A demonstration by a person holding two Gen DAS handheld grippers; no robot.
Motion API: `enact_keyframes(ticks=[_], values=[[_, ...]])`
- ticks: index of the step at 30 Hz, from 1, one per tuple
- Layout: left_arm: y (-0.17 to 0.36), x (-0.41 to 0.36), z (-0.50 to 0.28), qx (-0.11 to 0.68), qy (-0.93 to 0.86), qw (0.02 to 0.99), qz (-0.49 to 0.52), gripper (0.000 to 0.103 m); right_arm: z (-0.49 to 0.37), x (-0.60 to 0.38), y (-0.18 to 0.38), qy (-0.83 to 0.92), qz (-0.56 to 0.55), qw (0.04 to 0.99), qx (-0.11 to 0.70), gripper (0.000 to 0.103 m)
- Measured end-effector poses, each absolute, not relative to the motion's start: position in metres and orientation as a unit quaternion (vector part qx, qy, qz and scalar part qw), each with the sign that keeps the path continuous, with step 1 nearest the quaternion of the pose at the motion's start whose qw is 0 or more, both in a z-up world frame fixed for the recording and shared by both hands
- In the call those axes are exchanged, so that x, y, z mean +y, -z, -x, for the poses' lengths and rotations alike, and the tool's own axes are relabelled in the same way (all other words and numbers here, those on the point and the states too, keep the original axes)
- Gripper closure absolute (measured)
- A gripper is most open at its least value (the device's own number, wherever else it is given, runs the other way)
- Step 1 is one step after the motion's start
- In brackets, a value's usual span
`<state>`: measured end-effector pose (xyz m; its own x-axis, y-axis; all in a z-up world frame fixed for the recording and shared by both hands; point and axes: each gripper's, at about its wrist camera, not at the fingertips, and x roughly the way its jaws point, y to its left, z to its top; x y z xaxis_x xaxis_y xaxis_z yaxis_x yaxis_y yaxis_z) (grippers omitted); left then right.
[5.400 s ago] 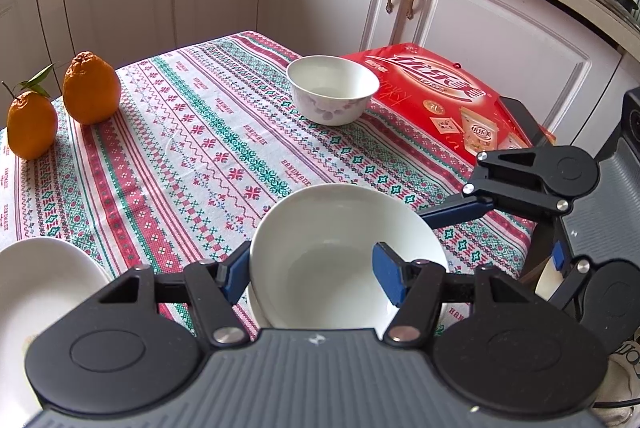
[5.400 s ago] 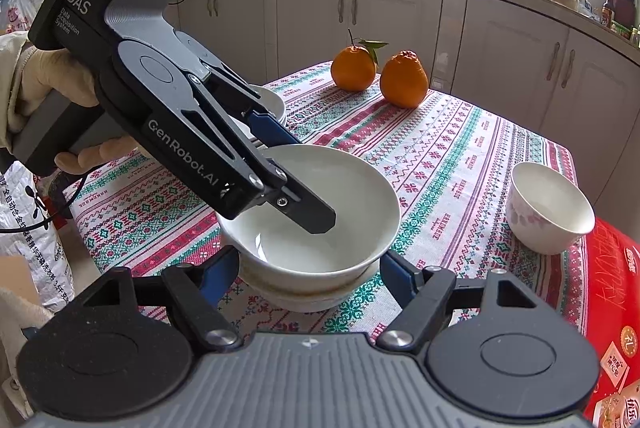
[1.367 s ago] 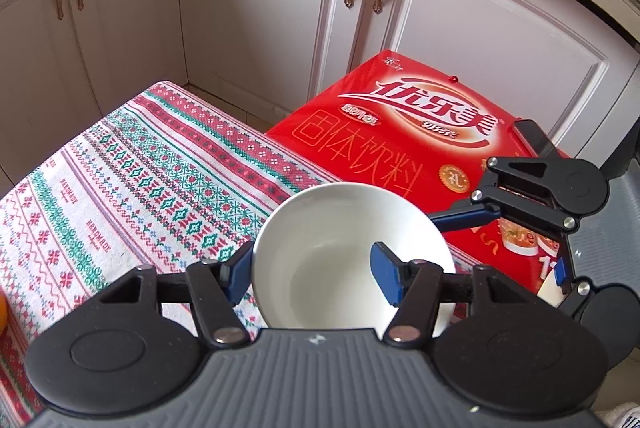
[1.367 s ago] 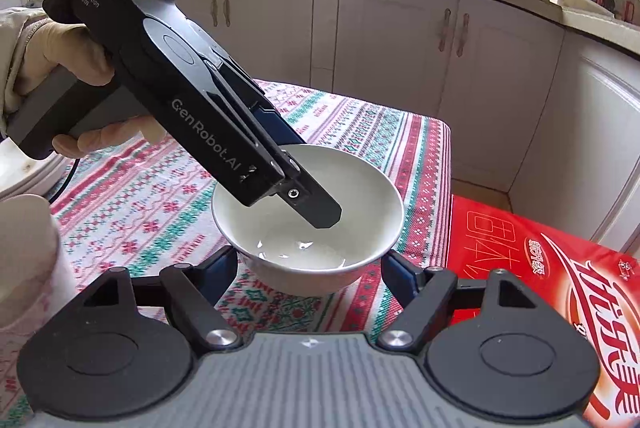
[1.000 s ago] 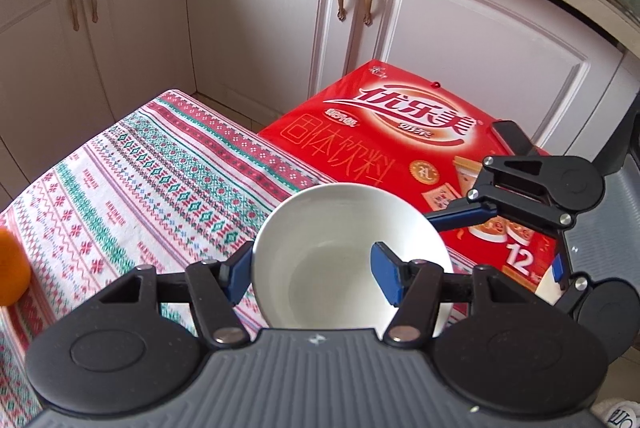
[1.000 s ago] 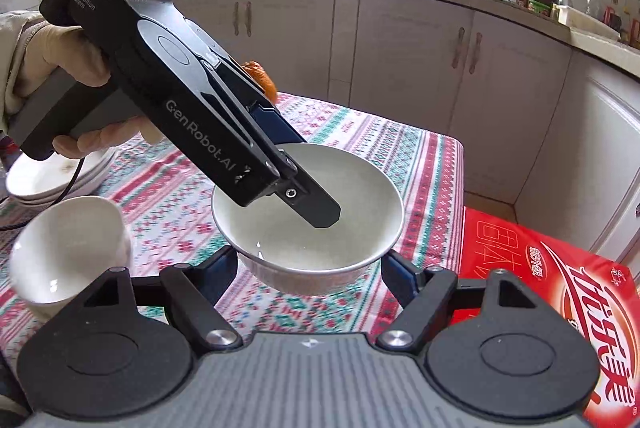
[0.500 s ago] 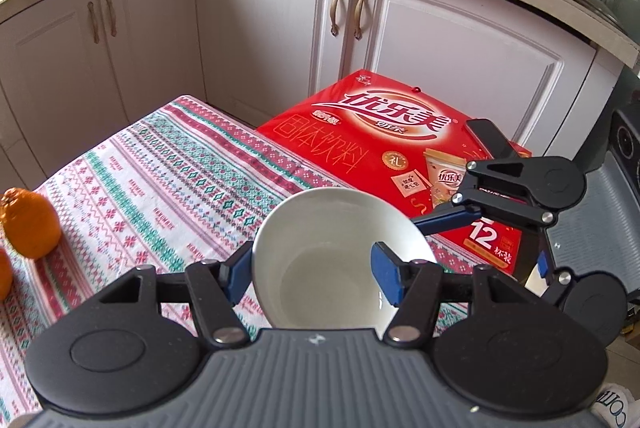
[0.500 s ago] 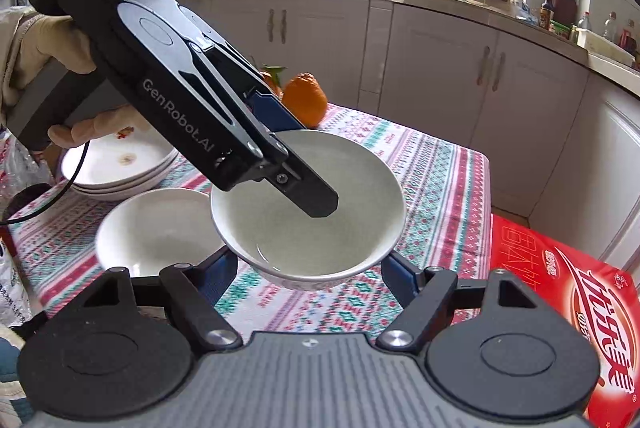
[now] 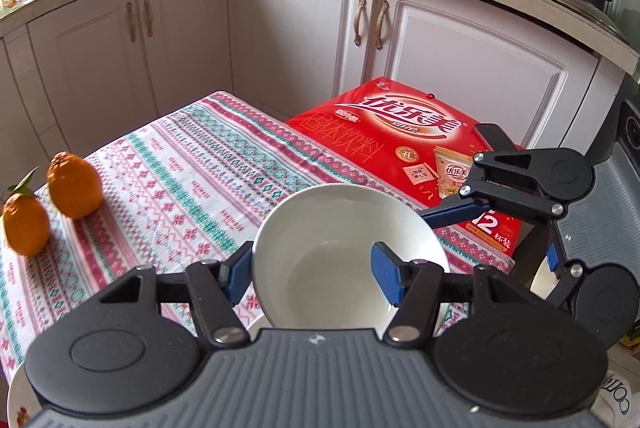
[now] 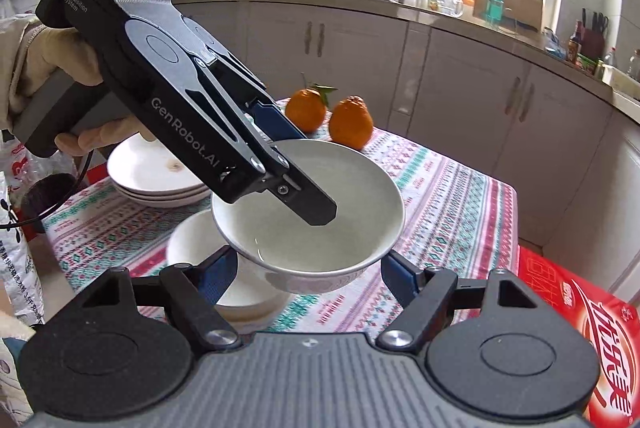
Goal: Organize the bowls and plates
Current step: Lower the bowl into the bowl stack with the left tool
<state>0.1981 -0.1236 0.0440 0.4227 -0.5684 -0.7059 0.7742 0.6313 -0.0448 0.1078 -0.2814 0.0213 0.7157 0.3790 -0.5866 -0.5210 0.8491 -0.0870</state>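
Note:
A white bowl (image 9: 340,260) (image 10: 320,204) is held in the air above the patterned tablecloth. My left gripper (image 9: 308,268) is shut on its rim, one finger inside and one outside; it shows from the side in the right wrist view (image 10: 280,164). My right gripper (image 10: 308,272) is open, its fingers on either side below the bowl, not gripping it. Its fingers also show in the left wrist view (image 9: 460,212). A second white bowl (image 10: 192,244) sits on the table just under the held one. A stack of white plates (image 10: 152,172) lies behind it.
Two oranges (image 9: 74,186) (image 10: 350,122) sit near the table's far edge. A red drink box (image 9: 400,144) (image 10: 580,324) lies at the table's end. A plate rim (image 9: 16,400) shows at lower left. White cabinets ring the table.
The held bowl has been carried back from the red box's end to above the other bowl, with both grippers moving along. The plates and oranges have come into view.

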Motion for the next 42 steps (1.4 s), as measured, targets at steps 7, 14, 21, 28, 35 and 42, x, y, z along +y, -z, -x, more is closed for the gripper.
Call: enact_keyframes(ticks=[7,14,21,28,35,42], values=[[-0.033,-0.102,-0.192,0.366,0.387,0.836,-0.134,0.042,-0.106,-0.262,-0.015,-0.266,0.123,0.910,0.292,0.021],[-0.019,-0.088,-0.189,0.379,0.378,0.836,-0.124,0.042,-0.106,-0.250,-0.006,-0.281,0.122,0.901,0.306,0.020],[-0.010,-0.084,-0.190,0.383,0.376,0.836,-0.114,0.042,-0.106,-0.245,0.000,-0.283,0.122,0.898,0.314,0.021],[-0.009,-0.084,-0.189,0.377,0.376,0.838,-0.121,0.042,-0.108,-0.248,0.005,-0.285,0.114,0.895,0.322,0.020],[-0.005,-0.080,-0.189,0.377,0.373,0.840,-0.118,0.041,-0.108,-0.248,0.005,-0.288,0.107,0.896,0.321,0.020],[-0.012,-0.072,-0.188,0.359,0.364,0.851,-0.116,0.027,-0.101,-0.252,-0.006,-0.291,0.096,0.904,0.298,0.012]])
